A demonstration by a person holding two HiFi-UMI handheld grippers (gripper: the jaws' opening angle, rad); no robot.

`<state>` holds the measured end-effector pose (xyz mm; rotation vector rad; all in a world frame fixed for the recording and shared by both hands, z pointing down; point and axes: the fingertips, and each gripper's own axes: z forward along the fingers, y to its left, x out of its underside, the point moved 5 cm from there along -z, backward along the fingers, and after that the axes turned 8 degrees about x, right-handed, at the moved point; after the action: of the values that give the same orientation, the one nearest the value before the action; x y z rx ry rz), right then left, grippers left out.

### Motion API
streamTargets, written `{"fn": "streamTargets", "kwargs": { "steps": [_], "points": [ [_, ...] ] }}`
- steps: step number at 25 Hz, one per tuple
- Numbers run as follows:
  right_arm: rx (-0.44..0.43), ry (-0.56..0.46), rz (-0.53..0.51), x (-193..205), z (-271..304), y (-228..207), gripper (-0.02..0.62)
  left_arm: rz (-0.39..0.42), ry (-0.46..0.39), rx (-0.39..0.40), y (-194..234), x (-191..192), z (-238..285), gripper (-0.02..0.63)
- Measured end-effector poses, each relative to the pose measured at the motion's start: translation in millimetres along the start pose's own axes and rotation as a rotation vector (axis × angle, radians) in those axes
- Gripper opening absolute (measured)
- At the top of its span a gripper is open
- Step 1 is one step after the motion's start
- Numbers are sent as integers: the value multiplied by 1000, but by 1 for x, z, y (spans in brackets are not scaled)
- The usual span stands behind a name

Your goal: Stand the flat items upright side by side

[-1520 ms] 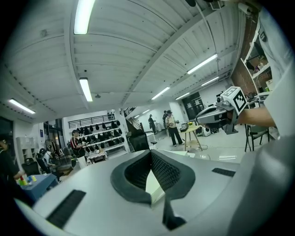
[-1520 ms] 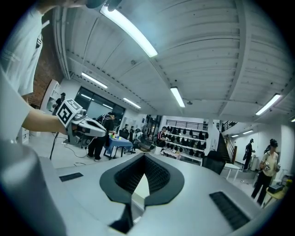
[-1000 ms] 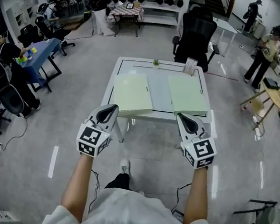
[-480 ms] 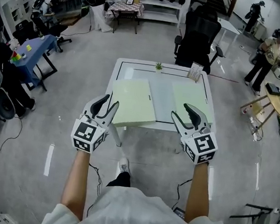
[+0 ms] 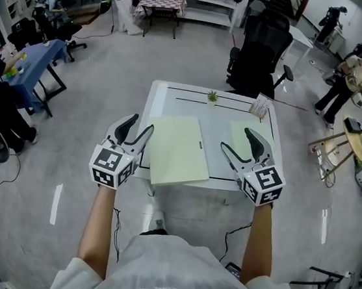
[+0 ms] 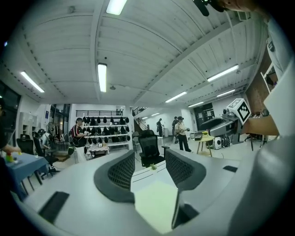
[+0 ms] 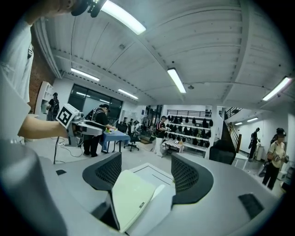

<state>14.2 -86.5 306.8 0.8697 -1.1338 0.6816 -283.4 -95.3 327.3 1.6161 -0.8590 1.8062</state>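
Two pale green flat items lie on the white table (image 5: 174, 97). The left flat item (image 5: 177, 150) overhangs the near edge; the right flat item (image 5: 240, 133) is partly hidden behind my right gripper. My left gripper (image 5: 135, 130) is held level at the table's left near corner, beside the left item. Its jaws have just been opening and nothing is between them. My right gripper (image 5: 235, 139) hovers over the right item's near part. Its jaws have also just been opening, wide and empty. The left gripper (image 6: 150, 161) looks at a green item (image 6: 154, 205), and the right gripper (image 7: 145, 168) at a green item (image 7: 131, 196).
A small plant (image 5: 212, 96) and a card stand (image 5: 260, 106) sit at the table's far edge. A black office chair (image 5: 261, 52) stands behind the table. People, a blue table (image 5: 26, 69) and shelves are farther off across the grey floor.
The table has come closer. Both grippers have moved forward from short of its near edge to beside and over the green items, and both pairs of jaws went from shut to open.
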Motion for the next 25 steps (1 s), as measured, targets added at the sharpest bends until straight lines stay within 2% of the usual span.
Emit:
{"fn": "streamTargets", "kwargs": {
  "steps": [5,9,12,20,25],
  "points": [
    [-35,72,119,25,58,-5,337,-140,21,2,49,38,23,224],
    [-92,124,215,49,92,3,341,-225,70,14,69,78,29,224],
    [-130,174,246,69,110,10,341,-300,106,22,74,106,30,224],
    [-237,424,296,166,115,35,347,-654,216,11,38,192,5,224],
    [-282,518,343,212,100,42,347,-857,219,-65,-4,228,-10,230]
  ]
}}
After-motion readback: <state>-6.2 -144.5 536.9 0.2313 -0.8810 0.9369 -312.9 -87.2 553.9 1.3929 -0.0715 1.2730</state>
